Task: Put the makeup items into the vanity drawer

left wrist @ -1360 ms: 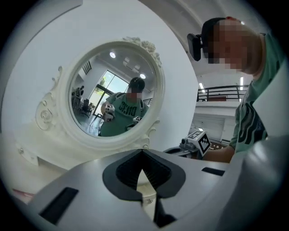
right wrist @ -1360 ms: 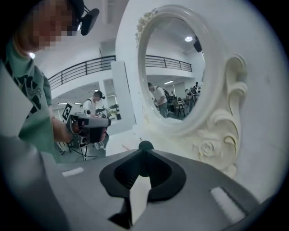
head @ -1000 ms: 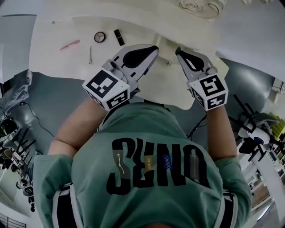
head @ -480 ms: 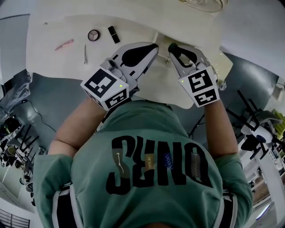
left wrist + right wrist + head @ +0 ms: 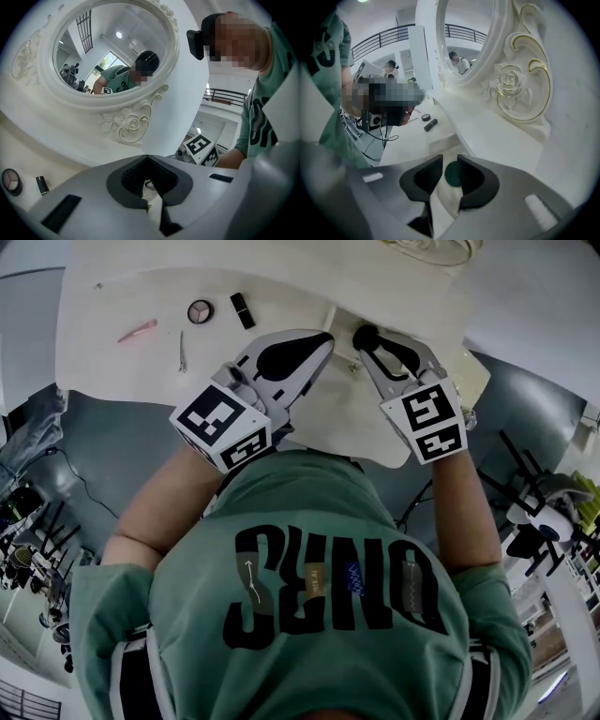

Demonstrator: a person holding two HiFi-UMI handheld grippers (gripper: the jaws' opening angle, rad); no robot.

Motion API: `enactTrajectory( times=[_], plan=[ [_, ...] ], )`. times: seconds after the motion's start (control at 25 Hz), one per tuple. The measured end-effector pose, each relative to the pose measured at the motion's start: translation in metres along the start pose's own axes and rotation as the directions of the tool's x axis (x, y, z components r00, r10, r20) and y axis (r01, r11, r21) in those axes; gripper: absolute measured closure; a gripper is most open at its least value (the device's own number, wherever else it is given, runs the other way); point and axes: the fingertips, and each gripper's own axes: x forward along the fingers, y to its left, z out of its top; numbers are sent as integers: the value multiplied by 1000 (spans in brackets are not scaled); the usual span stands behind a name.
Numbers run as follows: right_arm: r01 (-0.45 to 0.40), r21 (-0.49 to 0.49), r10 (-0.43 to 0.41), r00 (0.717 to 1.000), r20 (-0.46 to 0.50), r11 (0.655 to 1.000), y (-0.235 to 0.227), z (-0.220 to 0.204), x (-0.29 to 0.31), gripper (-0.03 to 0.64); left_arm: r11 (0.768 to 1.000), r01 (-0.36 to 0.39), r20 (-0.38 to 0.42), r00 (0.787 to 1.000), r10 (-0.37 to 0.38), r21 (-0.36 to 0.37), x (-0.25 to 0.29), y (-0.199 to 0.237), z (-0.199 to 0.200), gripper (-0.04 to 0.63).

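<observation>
right gripper (image 5: 449,161) releasing over the open drawer (image 5: 349,418)
its jaws are opening, with a dark round disc (image 5: 451,174) between them, over the drawer; the left gripper (image 5: 323,338), jaws clenched together, is just left of it; a compact (image 5: 200,311) and lipstick (image 5: 243,310) lie left of the drawer.

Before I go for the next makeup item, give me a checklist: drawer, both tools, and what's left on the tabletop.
1. The drawer is open: ok.
2. The right tool is clear of its load: cannot tell. Its jaws are opening, with a dark round item showing between them, and the pads do not visibly press it.
3. The left tool is free: cannot tell. Its tips are together, and what is inside is unclear.
4. The tabletop is cleared: not ok. The compact, lipstick, pink stick and thin metal piece lie outside the drawer.
</observation>
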Motion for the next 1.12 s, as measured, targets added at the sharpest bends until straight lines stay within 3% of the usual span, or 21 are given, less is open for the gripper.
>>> enactTrajectory(
  times=[0.2, 0.4, 0.6, 0.76, 1.12],
  plan=[
    [2, 2, -2, 999, 53, 1000, 5, 23, -14, 512, 1000, -11, 21, 1000, 11, 12, -12, -2, 11, 595],
    [-28, -33, 33, 986, 165, 999, 40, 74, -47, 512, 998, -45, 88, 995, 42, 37, -54, -15, 45, 595],
    [-102, -101, 130, 934, 334, 990, 86, 145, -86, 520, 991, -111, 183, 978, 96, 75, -117, -31, 91, 597],
    [-155, -132, 198, 877, 439, 979, 113, 198, -105, 535, 976, -189, 247, 956, 158, 106, -174, -37, 123, 597],
    [-248, -122, 273, 778, 566, 961, 151, 271, -113, 606, 932, -336, 341, 899, 275, 134, -279, -36, 160, 595]
  ],
)
